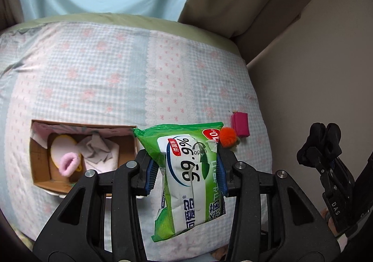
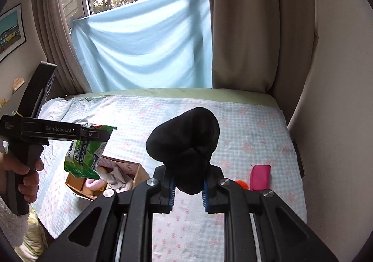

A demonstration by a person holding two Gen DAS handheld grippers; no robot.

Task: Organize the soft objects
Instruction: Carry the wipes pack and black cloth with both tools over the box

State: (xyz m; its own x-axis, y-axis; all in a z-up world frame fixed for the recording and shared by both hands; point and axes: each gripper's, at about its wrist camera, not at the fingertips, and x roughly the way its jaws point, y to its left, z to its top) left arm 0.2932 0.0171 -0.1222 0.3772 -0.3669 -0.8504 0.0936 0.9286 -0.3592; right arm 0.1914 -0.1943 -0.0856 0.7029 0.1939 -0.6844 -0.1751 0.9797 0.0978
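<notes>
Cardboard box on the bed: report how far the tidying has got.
Done: the cardboard box already holds a pink sock, a yellow round item and grey cloth. In hand: the left gripper grips a wet-wipes pack; the right gripper grips a black sock bundle. Left: the pink pouch and orange pom-pom lie on the bed.

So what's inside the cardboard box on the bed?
The cardboard box holds a pink fuzzy sock on something round and yellow, plus crumpled grey cloth. The left tongs cover its near corner.
</notes>
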